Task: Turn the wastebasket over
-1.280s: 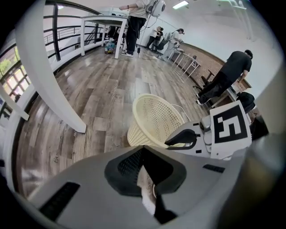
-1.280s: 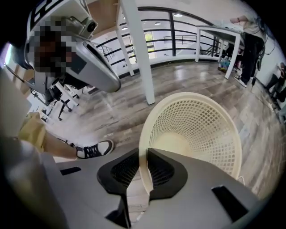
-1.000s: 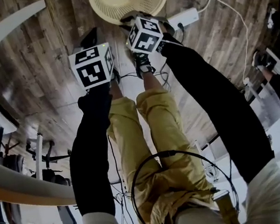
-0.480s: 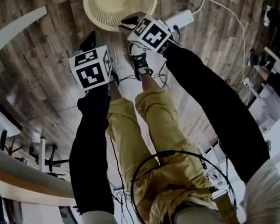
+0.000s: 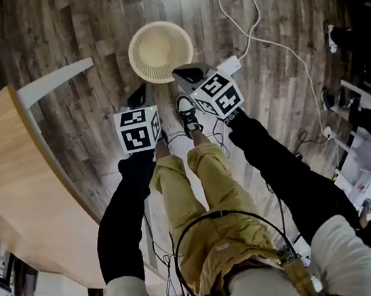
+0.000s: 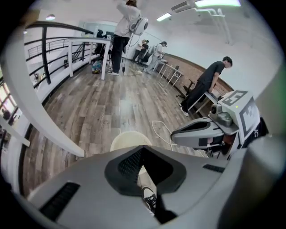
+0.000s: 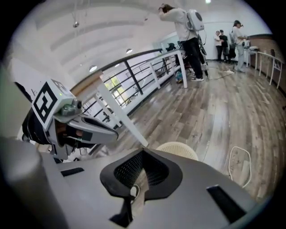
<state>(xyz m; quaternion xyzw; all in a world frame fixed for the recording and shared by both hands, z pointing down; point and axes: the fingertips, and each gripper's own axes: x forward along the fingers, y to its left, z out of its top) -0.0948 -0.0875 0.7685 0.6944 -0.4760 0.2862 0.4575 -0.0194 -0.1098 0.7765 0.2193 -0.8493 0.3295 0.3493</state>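
The wastebasket [image 5: 160, 51] stands upright on the wood floor [image 5: 74, 36], its open mouth facing up, just ahead of the person's shoe [image 5: 186, 113]. The left gripper [image 5: 138, 96] hangs beside and short of its rim, apart from it. Its fingers [image 6: 89, 179] are pressed together at the tips with nothing between them, and the basket's cream rim [image 6: 129, 141] shows just beyond. The right gripper [image 5: 185, 74] points at the basket's near edge, its tip overlapping the rim in the head view; whether it touches cannot be told. Its fingers [image 7: 201, 179] are likewise closed on nothing, the basket [image 7: 178, 149] lying past them. A wooden desk [image 5: 14, 195] stands to the left
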